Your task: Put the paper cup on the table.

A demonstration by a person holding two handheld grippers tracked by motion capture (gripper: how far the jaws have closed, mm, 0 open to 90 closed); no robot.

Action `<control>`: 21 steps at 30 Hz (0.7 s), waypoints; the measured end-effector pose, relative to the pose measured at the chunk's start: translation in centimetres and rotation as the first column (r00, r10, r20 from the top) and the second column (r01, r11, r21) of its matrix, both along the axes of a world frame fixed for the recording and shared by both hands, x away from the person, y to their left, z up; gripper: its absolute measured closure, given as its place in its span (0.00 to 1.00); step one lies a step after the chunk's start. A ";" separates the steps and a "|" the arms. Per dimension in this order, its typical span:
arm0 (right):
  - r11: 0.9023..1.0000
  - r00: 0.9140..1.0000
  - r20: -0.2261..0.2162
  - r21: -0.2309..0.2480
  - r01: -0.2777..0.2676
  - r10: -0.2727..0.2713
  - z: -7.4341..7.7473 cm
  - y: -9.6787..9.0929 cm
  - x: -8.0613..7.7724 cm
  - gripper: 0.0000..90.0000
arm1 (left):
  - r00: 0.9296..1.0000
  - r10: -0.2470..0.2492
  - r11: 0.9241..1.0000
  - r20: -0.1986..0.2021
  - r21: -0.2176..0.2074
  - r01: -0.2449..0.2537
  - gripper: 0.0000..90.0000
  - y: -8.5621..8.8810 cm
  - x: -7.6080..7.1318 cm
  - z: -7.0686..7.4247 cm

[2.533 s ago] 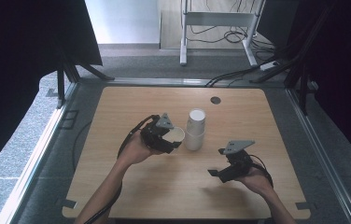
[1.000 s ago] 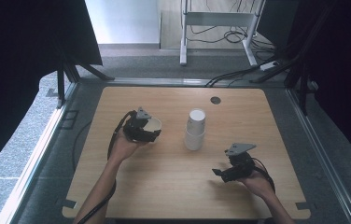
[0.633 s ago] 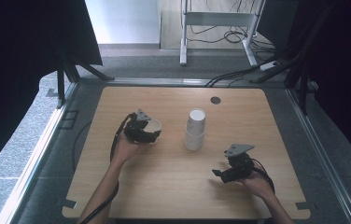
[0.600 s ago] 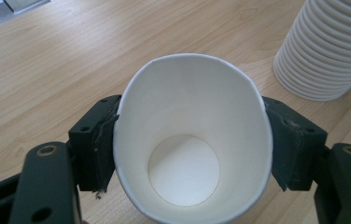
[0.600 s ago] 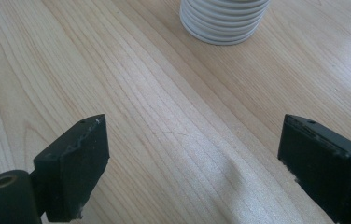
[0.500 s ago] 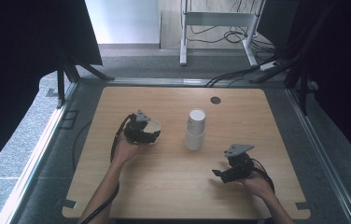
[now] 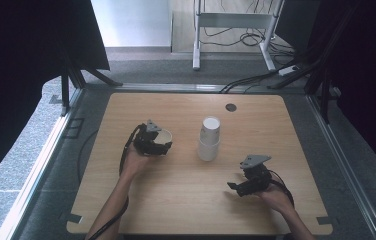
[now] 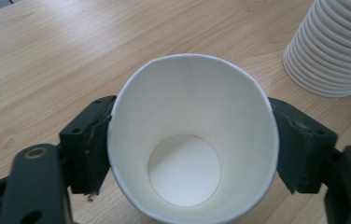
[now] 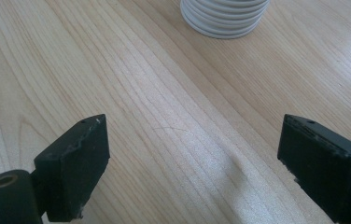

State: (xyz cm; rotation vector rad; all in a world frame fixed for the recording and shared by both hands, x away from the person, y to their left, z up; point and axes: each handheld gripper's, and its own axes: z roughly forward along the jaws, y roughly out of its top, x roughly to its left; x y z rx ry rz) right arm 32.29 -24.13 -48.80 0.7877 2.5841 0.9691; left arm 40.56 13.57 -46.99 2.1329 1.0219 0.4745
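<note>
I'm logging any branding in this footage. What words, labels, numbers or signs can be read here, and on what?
None: no readable text in any view.
Cup: plain white inside, no print.
Cup stack: plain white, no print visible.
Table: bare wood grain, no label.
Left gripper and right gripper: black, no markings legible.

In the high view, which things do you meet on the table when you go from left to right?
Left tongs with a single paper cup between them → stack of paper cups → right tongs.
</note>
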 end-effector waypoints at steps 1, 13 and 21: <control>1.000 1.000 0.000 0.000 0.000 0.000 0.0 0.0 0.0 0.10 | 1.000 0.002 1.000 -0.002 0.001 -0.002 0.19 0.0 0.0 0.0; 1.000 1.000 -0.003 -0.002 0.001 -0.001 -0.1 0.0 0.0 0.10 | 0.999 0.022 0.999 -0.033 -0.049 -0.024 0.01 0.0 -0.1 0.2; 1.000 1.000 -0.011 0.003 0.008 -0.008 -0.3 0.1 0.0 0.10 | 0.999 0.047 0.997 0.005 -0.058 -0.046 0.00 0.2 -1.1 1.3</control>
